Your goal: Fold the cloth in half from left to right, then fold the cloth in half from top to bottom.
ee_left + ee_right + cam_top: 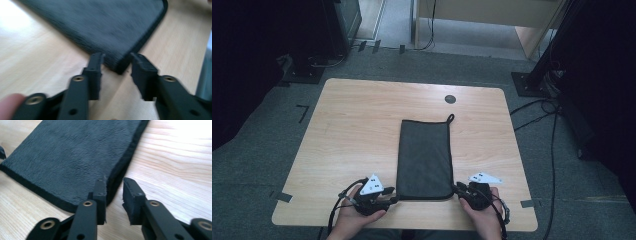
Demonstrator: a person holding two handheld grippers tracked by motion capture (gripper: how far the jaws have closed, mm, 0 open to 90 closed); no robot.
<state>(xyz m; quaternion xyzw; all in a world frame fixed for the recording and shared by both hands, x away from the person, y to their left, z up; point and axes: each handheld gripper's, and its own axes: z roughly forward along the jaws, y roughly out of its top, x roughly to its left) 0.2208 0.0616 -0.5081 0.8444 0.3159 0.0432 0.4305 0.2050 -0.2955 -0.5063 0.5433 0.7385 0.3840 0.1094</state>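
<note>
A dark grey folded cloth [424, 155] lies lengthwise on the wooden table [352, 130], with a small hanging loop [450, 118] at its far right corner. My left gripper [394, 199] sits at the cloth's near left corner. In the left gripper view the corner of the cloth [100, 22] pokes between the parted jaws of my left gripper [116, 57], and the pads stand off it. My right gripper [457, 187] sits at the near right corner. There the cloth [70, 157] has its edge beside the left jaw of my right gripper [115, 182], with bare wood in the gap.
A small dark round disc [450, 99] sits near the table's far edge. Cables [552, 125] trail over the grey carpet at the right, beside a black stand base [527, 82]. Both hands rest at the table's near edge.
</note>
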